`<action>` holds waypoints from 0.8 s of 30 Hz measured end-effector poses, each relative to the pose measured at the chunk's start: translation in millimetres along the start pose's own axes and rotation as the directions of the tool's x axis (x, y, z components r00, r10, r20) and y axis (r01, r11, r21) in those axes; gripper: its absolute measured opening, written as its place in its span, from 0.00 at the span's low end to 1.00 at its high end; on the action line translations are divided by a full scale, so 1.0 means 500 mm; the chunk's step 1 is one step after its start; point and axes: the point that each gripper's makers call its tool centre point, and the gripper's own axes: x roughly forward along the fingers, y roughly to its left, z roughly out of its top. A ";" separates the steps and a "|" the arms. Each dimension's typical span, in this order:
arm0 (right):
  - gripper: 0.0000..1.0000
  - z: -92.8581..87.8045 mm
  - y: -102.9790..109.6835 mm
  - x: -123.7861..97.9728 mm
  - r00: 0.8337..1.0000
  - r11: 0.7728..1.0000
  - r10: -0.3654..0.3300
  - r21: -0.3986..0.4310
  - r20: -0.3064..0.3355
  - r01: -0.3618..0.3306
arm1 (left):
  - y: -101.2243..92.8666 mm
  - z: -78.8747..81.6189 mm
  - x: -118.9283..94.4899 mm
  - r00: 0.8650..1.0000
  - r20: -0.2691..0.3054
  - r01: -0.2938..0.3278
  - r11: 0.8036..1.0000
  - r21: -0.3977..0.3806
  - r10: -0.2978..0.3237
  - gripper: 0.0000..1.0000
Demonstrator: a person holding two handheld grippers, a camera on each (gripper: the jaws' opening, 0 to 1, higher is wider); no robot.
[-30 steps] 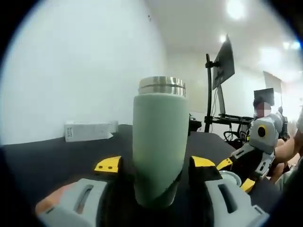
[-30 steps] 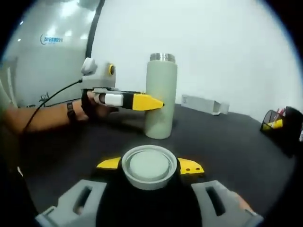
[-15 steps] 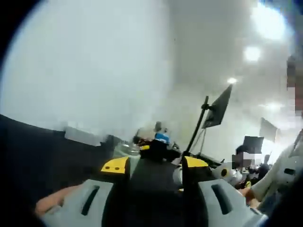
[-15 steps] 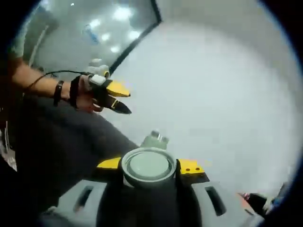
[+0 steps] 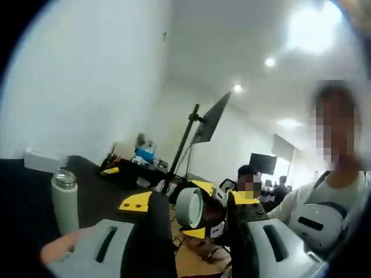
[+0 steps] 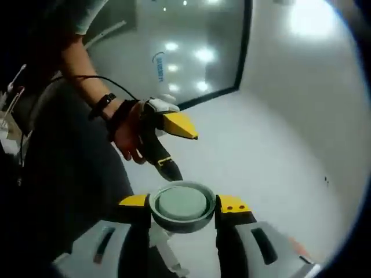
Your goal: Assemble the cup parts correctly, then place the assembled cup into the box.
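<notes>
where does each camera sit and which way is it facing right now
Left gripper view: rides the left gripper, faces across the dark table into the room; cup body stands left; a thumb shows.
Right gripper view: rides the right gripper, tilted up at wall and glass; left hand shows.
Shared: lid; each shows the other gripper.

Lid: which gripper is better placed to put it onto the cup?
Right, probably. The right gripper already clamps the lid between its jaws. The left gripper is open and empty; the cup stands free on the table.
</notes>
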 end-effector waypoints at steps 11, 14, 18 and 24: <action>0.41 0.057 0.018 0.007 0.993 0.984 0.088 -0.160 0.082 -0.074 | -0.047 -0.022 0.015 0.995 -0.081 0.064 0.998 -0.010 -0.065 0.33; 0.41 0.069 0.017 0.011 0.991 0.982 0.090 -0.177 0.097 -0.071 | -0.059 -0.025 0.018 0.992 -0.086 0.089 0.996 -0.018 -0.090 0.32; 0.41 0.081 0.015 0.015 0.989 0.981 0.092 -0.179 0.116 -0.070 | -0.065 -0.041 0.025 0.989 -0.115 0.090 0.996 -0.002 -0.089 0.28; 0.41 0.085 0.016 0.012 0.988 0.985 0.088 -0.162 0.130 -0.066 | -0.065 -0.049 0.027 0.988 -0.135 0.085 0.996 0.029 -0.080 0.20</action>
